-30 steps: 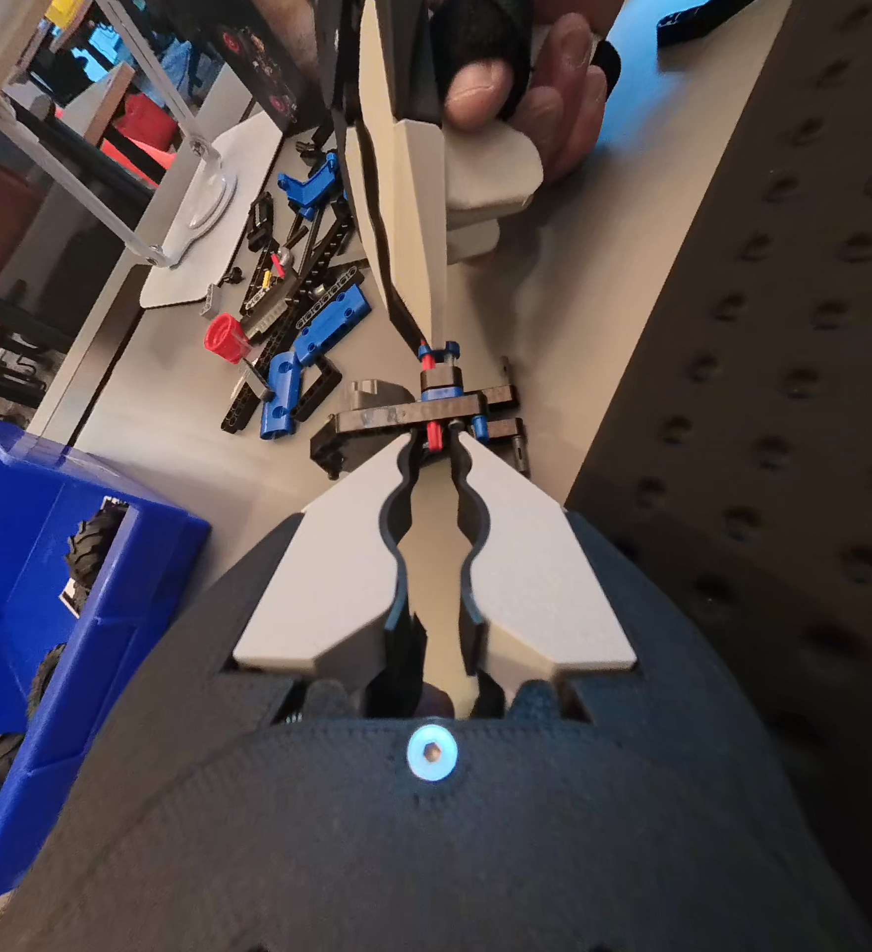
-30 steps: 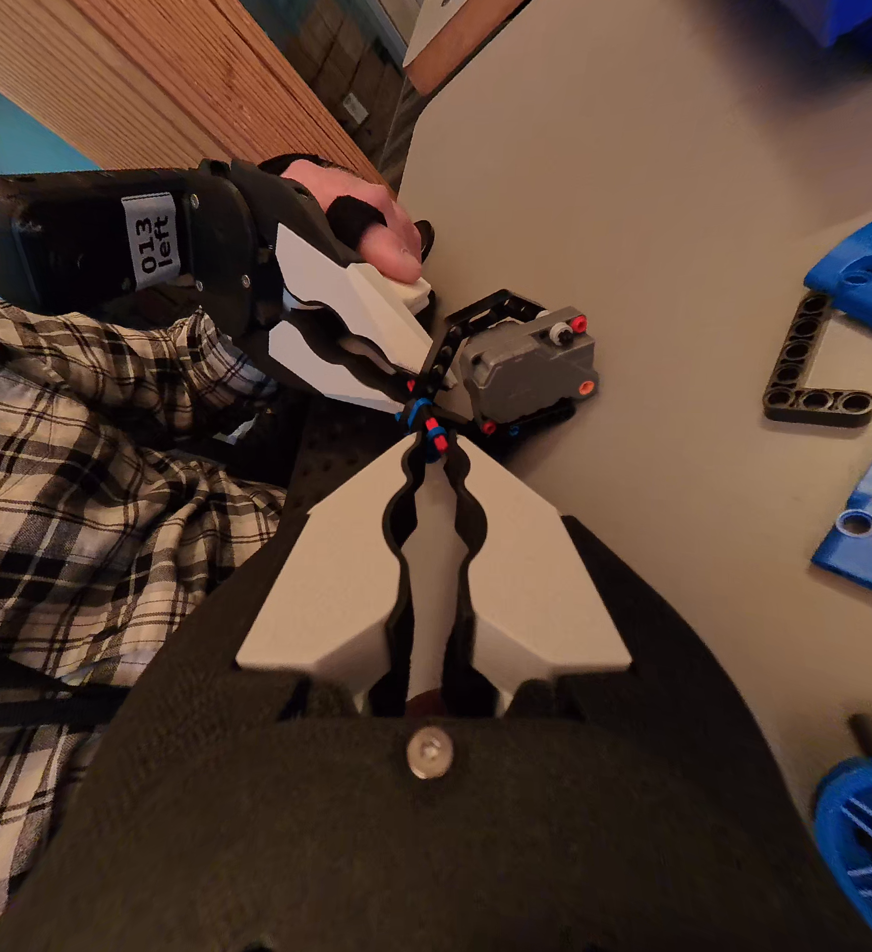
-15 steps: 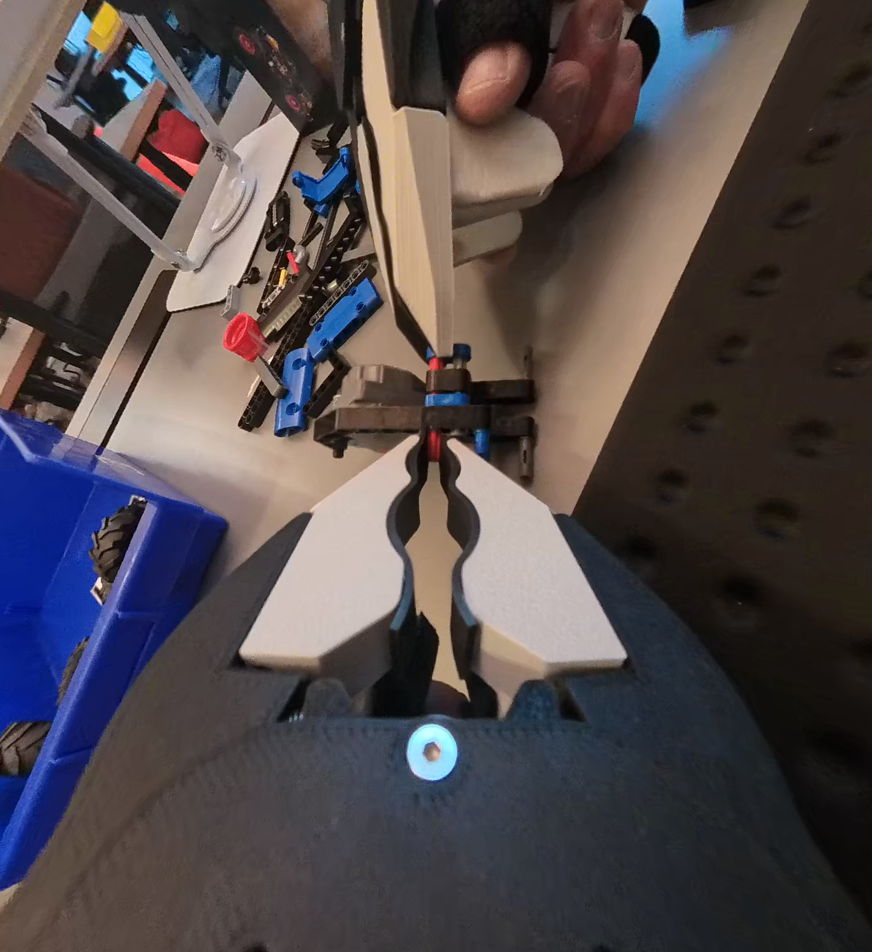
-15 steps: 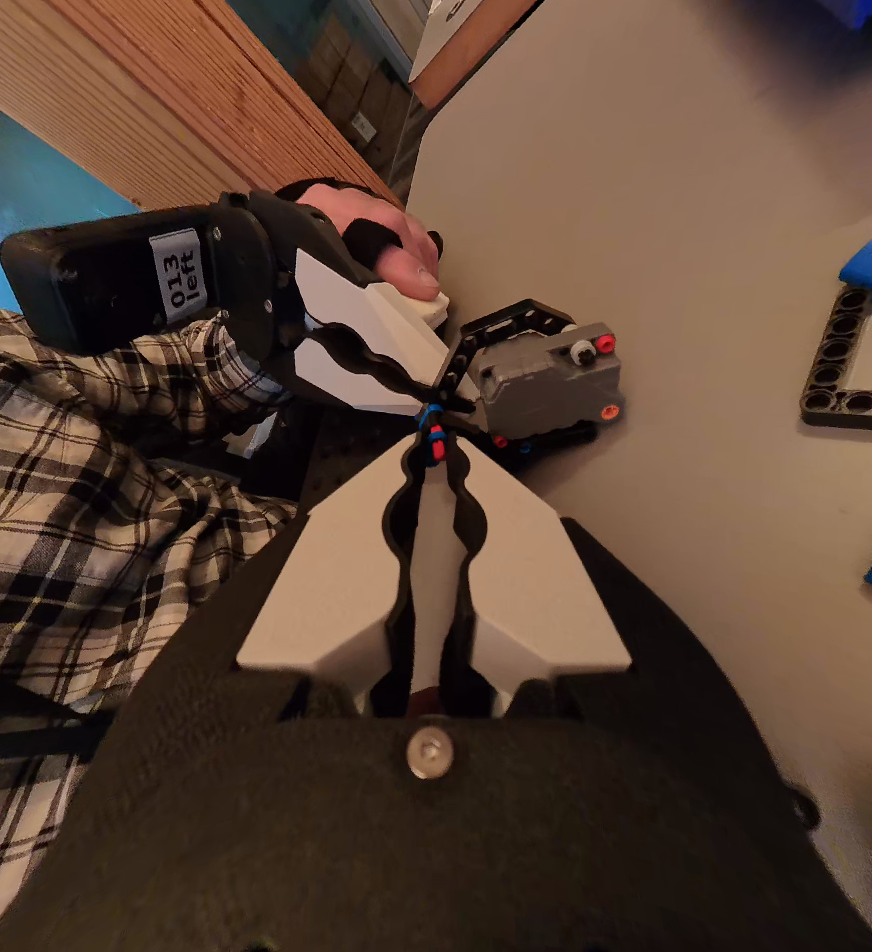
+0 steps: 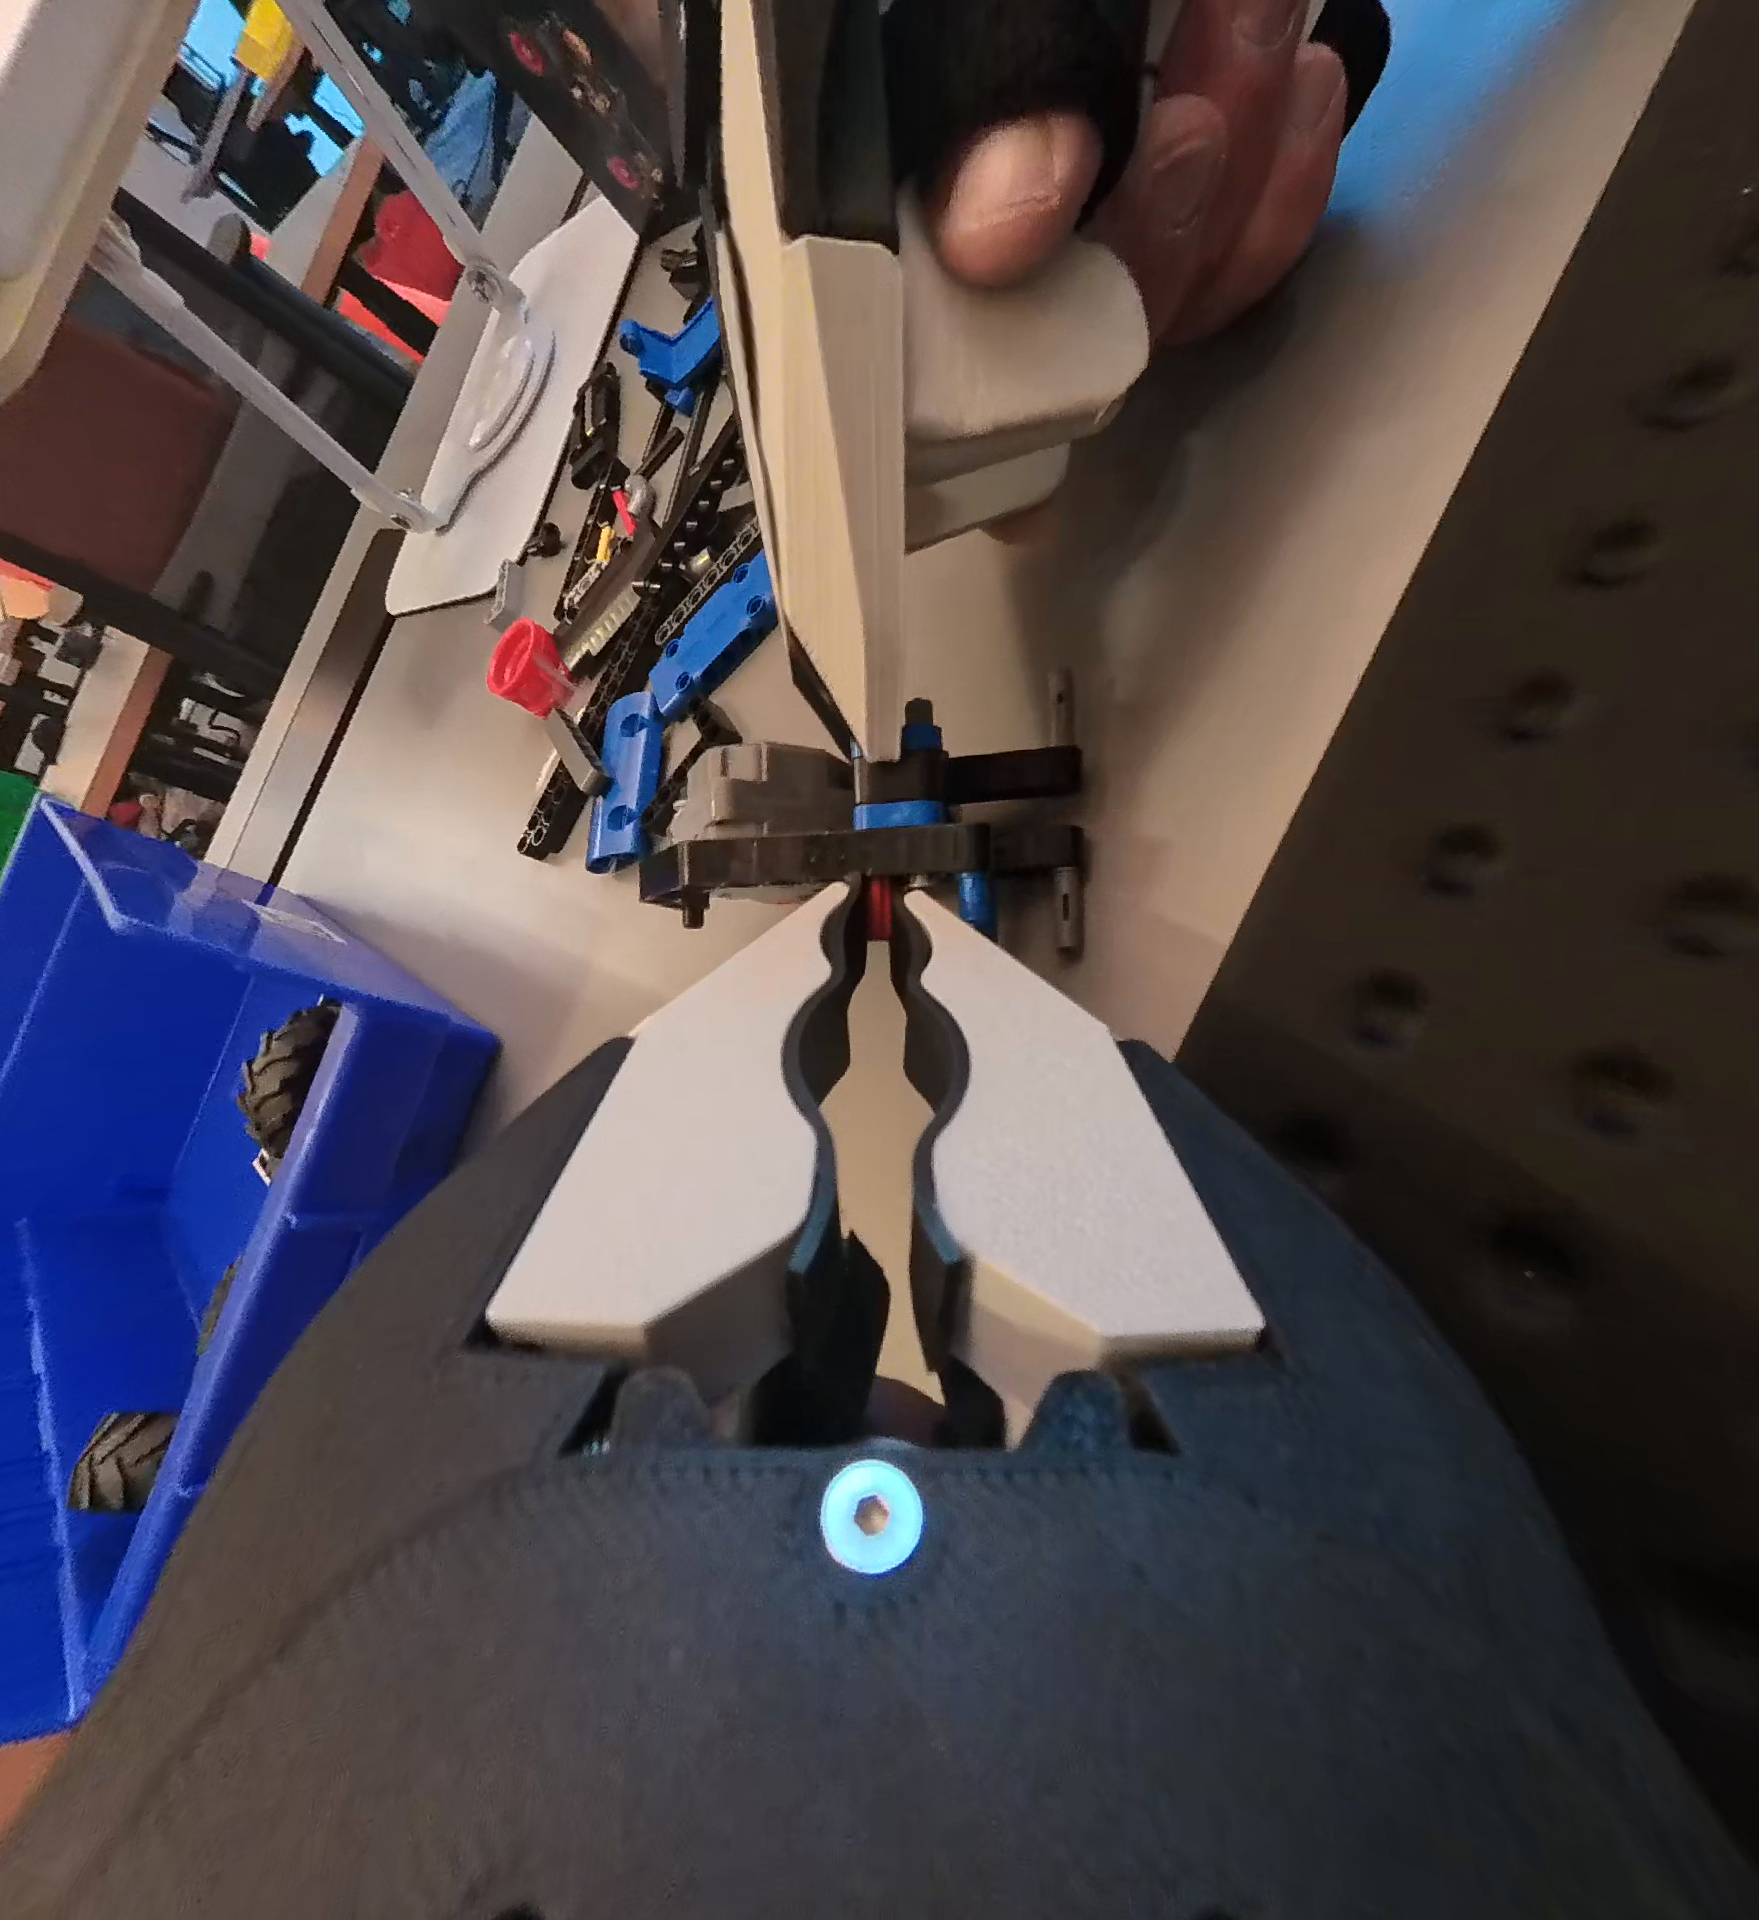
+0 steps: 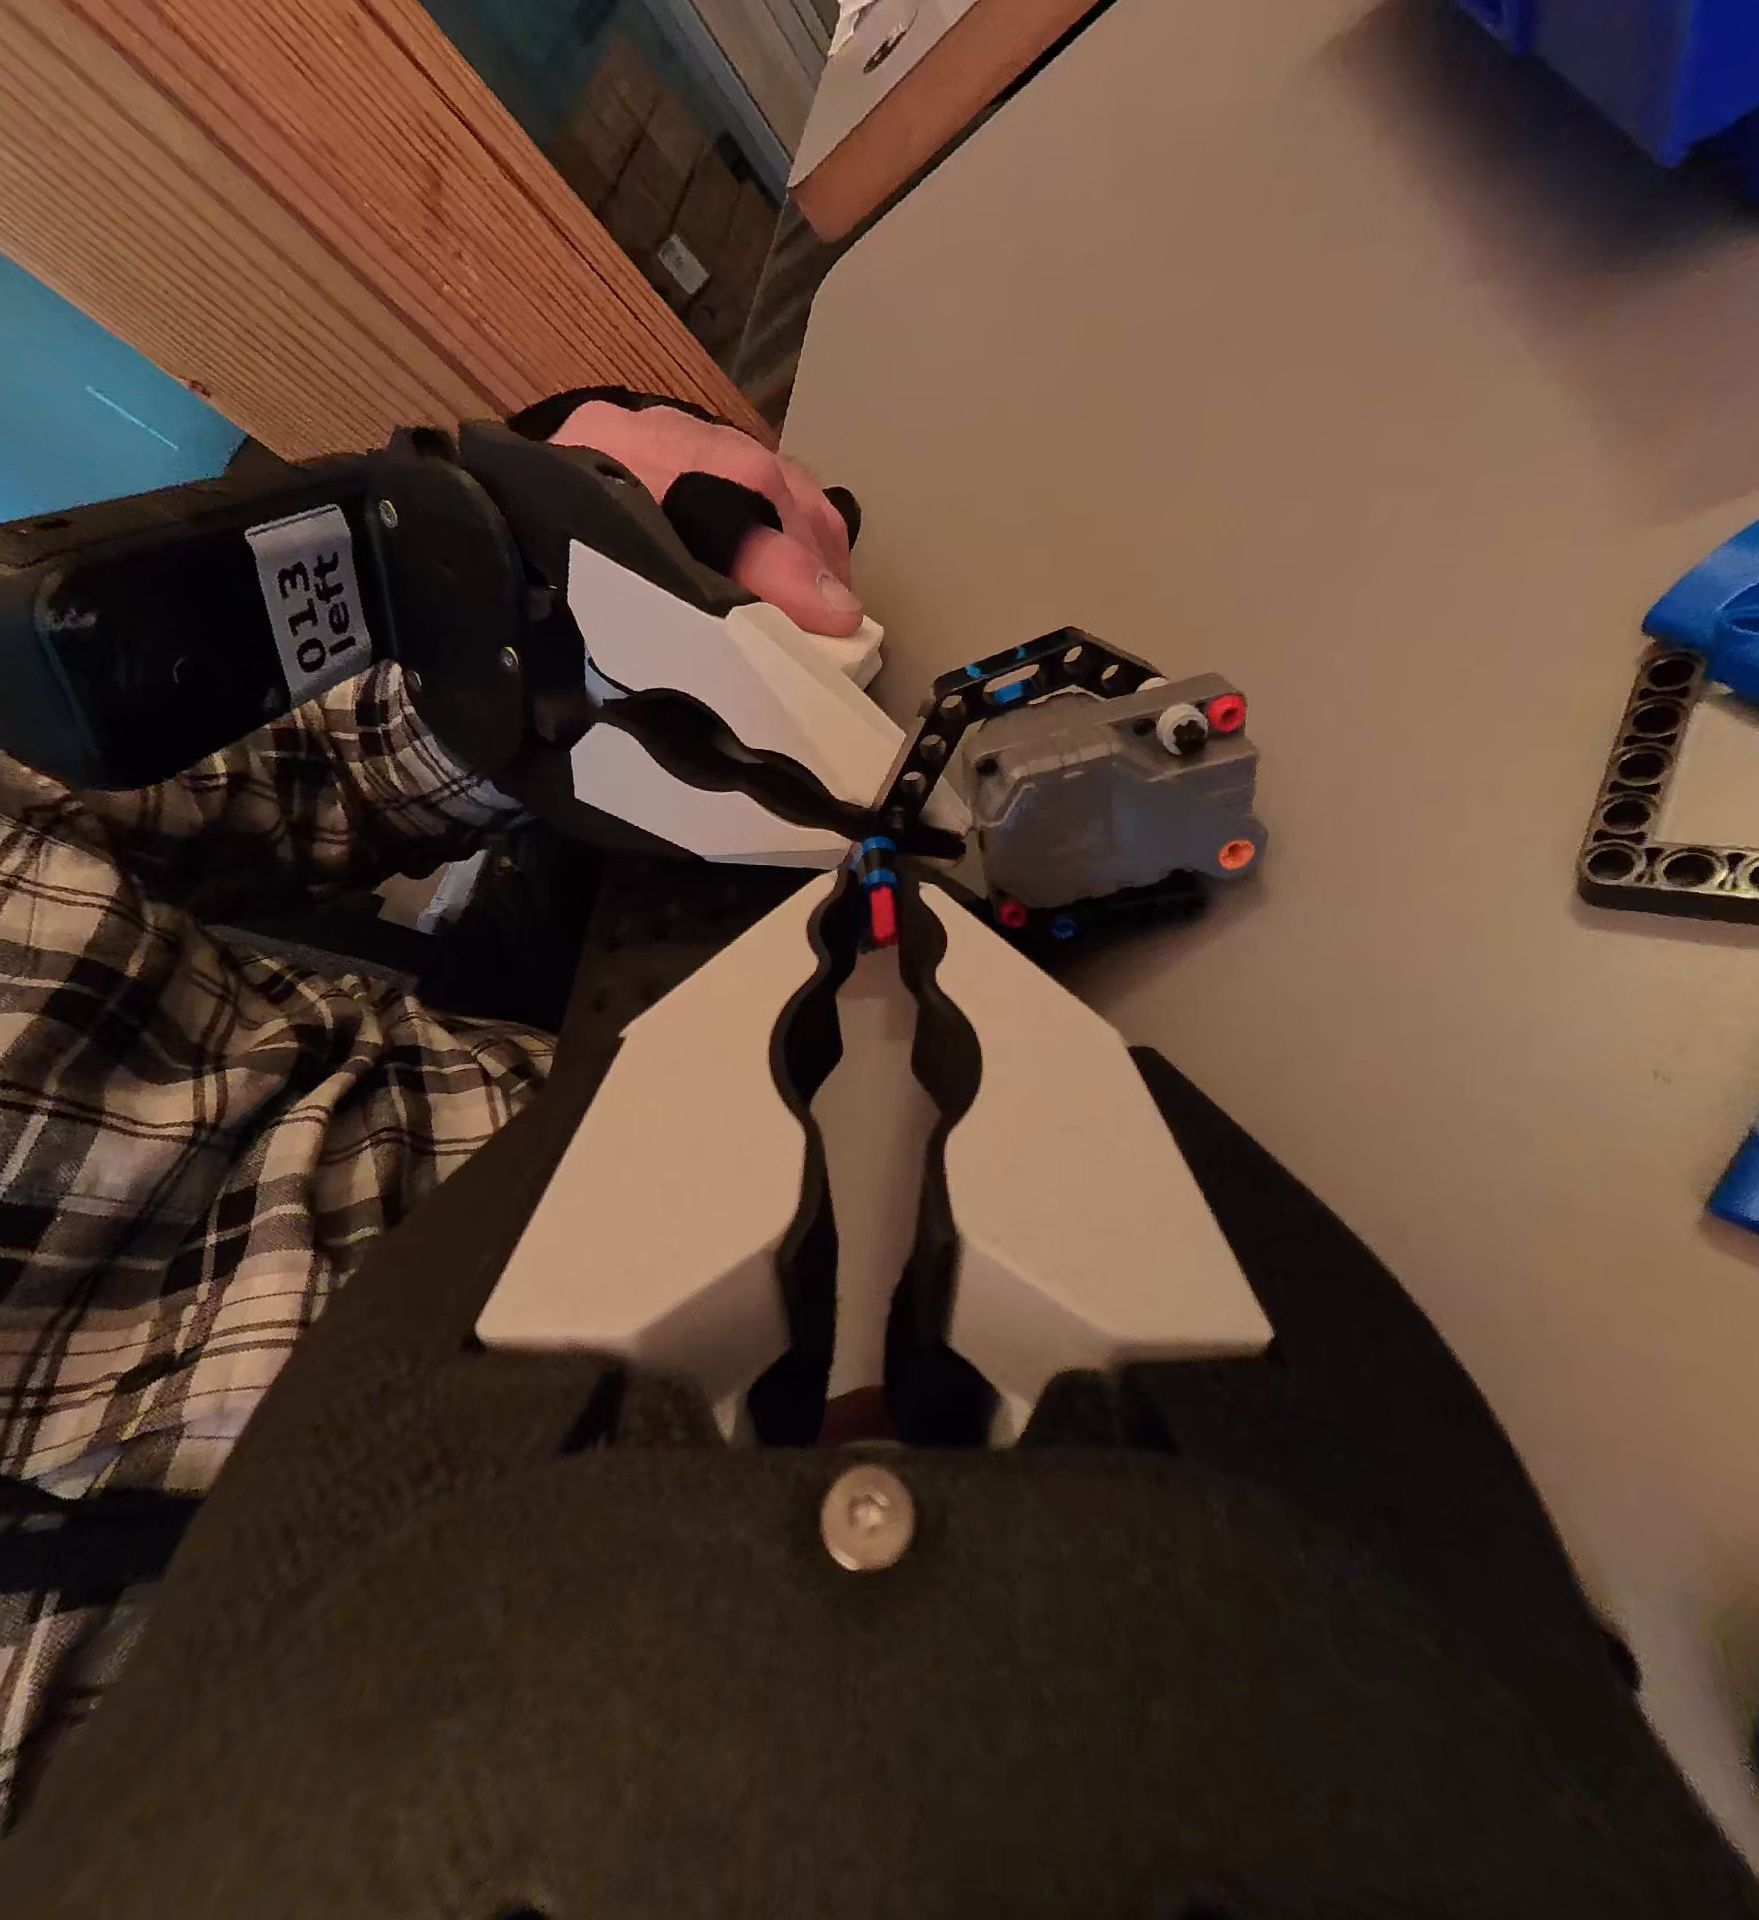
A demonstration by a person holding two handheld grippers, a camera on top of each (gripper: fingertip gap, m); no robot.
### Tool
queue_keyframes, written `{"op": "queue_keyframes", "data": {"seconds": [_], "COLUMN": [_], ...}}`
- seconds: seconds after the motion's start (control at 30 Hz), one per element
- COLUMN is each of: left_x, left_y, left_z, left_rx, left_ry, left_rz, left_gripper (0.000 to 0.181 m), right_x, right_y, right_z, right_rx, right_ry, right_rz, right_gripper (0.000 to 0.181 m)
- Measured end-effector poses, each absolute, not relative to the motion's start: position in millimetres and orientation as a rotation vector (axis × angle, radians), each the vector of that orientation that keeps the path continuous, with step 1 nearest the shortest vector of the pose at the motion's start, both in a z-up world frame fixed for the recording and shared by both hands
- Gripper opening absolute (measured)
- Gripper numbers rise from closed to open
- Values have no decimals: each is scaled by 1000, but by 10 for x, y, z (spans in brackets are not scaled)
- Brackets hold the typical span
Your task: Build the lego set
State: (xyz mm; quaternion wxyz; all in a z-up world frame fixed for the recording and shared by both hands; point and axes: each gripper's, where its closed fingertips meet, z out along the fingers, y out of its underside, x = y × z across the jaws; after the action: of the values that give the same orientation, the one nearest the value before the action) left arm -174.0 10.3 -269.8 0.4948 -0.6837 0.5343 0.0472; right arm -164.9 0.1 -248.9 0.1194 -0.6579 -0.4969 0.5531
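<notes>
Both my tools are pinched tight: the left tool [image 5: 880, 920] on the black beam [image 5: 823, 854] of the motor assembly [image 6: 1114, 795], raised just off the table [image 6: 1322, 436], the right tool [image 6: 880, 914] on a red-and-blue pin [image 6: 880, 902] at that beam. My worry is that pushing off-axis could cock the pin or twist the frame out of my left grip.

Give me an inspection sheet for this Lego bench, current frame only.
Surface: grey tabletop; dark perforated board beside it.
Job's things: grey motor block in a black beam frame, between both tongs.
Clutter: pile of loose black and blue beams; red knob; black L-shaped beam; blue panels; blue plastic bin holding black tyres.
Grippers: left tongs shut on red pin at the frame; right tongs shut on red-and-blue pin.
Cables: nothing seen.
Surroundings: wooden slatted panel; plaid sleeve.
</notes>
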Motion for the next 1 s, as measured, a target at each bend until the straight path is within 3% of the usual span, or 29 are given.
{"op": "queue_keyframes", "data": {"seconds": [0.47, 0.57, 0.77, 0.93, 1.0], "left_x": [-1793, -1857, -1896, -1690, -1611], "left_y": [230, 236, 174, 92, 115], "left_z": [-2660, -2644, -2550, -2320, -2348], "left_rx": [-1675, -1719, -1807, -1858, -1906], "left_ry": [1416, 1387, 1272, 1146, 1129], "left_rz": [146, 109, -82, -366, -376], "left_gripper": [4, 14, 28, 70, 73], "right_x": [-1589, -1545, -1399, -1222, -1158], "right_y": [134, 169, 206, 254, 267], "right_z": [-2489, -2469, -2427, -2345, -2315], "right_rx": [-1940, -1928, -1888, -1821, -1791], "right_ry": [-1446, -1458, -1552, -1553, -1540], "right_rz": [1450, 1431, 1264, 1145, 1132], "right_gripper": [14, 28, 32, 29, 27]}}
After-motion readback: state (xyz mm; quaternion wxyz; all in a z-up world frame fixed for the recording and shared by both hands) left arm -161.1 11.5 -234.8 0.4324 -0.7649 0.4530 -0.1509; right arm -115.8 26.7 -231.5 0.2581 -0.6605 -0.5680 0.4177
